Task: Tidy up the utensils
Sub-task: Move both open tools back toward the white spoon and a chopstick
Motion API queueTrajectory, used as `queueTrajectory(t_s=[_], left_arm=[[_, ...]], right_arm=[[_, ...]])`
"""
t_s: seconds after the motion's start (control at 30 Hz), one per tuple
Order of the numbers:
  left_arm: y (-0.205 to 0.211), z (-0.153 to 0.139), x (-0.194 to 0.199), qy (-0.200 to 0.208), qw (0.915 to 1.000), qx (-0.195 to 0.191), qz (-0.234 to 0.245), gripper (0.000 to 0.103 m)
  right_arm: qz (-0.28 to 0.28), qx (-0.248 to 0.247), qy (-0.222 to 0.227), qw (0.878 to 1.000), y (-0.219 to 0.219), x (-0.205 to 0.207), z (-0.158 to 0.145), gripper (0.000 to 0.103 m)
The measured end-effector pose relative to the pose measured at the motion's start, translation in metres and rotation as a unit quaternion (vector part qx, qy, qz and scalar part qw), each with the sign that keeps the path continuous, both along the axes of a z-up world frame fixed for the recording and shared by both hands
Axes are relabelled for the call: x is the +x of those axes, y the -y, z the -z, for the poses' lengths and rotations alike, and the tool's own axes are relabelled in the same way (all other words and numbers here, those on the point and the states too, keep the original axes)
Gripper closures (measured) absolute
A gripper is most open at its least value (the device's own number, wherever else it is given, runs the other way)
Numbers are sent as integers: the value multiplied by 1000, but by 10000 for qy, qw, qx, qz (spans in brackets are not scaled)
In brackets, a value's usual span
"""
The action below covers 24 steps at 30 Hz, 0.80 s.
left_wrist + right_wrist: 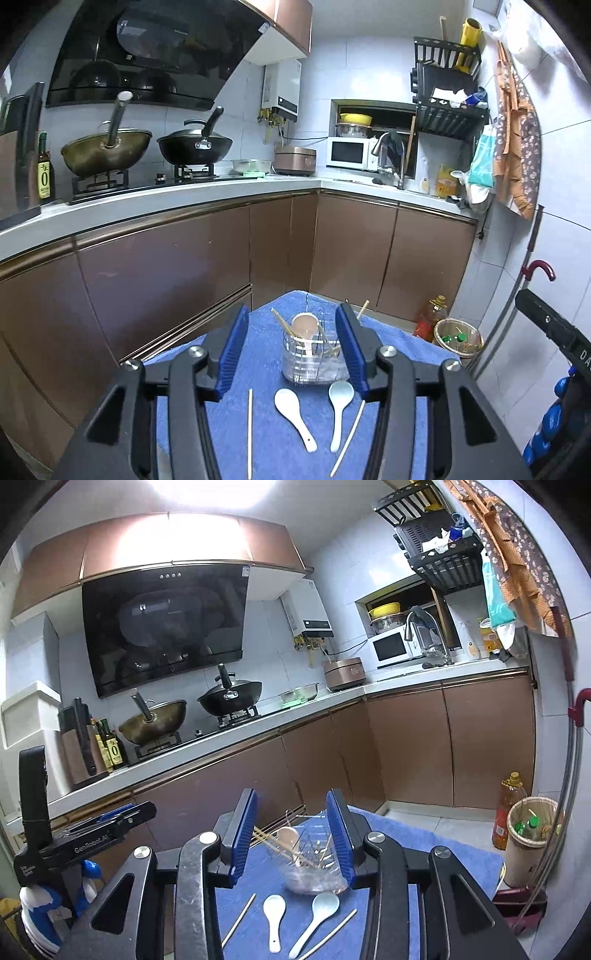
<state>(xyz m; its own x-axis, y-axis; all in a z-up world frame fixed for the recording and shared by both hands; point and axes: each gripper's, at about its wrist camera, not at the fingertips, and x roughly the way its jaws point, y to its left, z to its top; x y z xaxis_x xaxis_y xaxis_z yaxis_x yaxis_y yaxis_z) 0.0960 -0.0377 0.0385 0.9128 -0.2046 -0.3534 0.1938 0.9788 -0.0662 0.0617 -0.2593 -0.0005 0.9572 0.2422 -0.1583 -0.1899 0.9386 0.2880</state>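
- The left gripper (293, 354) hangs above the blue towel (266, 435), its blue-padded fingers (232, 354) spread wide and holding nothing; the clear utensil holder (314, 354) shows in the gap between them at lower centre of the left wrist view.
- The right gripper (291, 834) is likewise spread wide and empty-handed, its fingers (338, 834) framing the same utensil holder (314, 871) at lower centre of the right wrist view.
- Inside the holder stand several chopsticks (282, 325) and a pinkish spoon (304, 326), all leaning against its rim.
- Just below the holder in the left wrist frame, two spoons lie on the towel side by side with bowls toward the holder: a white spoon (293, 419) on the left and a pale blue spoon (339, 411) on the right.
- A loose chopstick (250, 432) lies left of the white spoon, and a second loose chopstick (349, 435) lies right of the blue spoon, slanting toward the bottom edge.
- The towel covers the desk (424, 834), which stands before brown cabinets (166, 280).
- On the counter in the upper left of the left wrist view sit two woks (107, 151) on a stove; a microwave (349, 153) stands farther right.
- A bin (530, 834) stands on the floor at the right edge of the right wrist view.
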Motion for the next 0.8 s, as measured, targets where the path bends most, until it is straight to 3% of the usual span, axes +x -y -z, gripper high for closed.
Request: queueTrajectory(t_s=[0.43,0.8], left_arm=[[-38,10,-59,-25,9995,-191,-270,56],[-57,42,-49,-570,9970,-434,-298,55]], right_arm=[[-38,187,104,9998,2,-44,5,61],[-10,276,-323,9991,6,-30,28,60]])
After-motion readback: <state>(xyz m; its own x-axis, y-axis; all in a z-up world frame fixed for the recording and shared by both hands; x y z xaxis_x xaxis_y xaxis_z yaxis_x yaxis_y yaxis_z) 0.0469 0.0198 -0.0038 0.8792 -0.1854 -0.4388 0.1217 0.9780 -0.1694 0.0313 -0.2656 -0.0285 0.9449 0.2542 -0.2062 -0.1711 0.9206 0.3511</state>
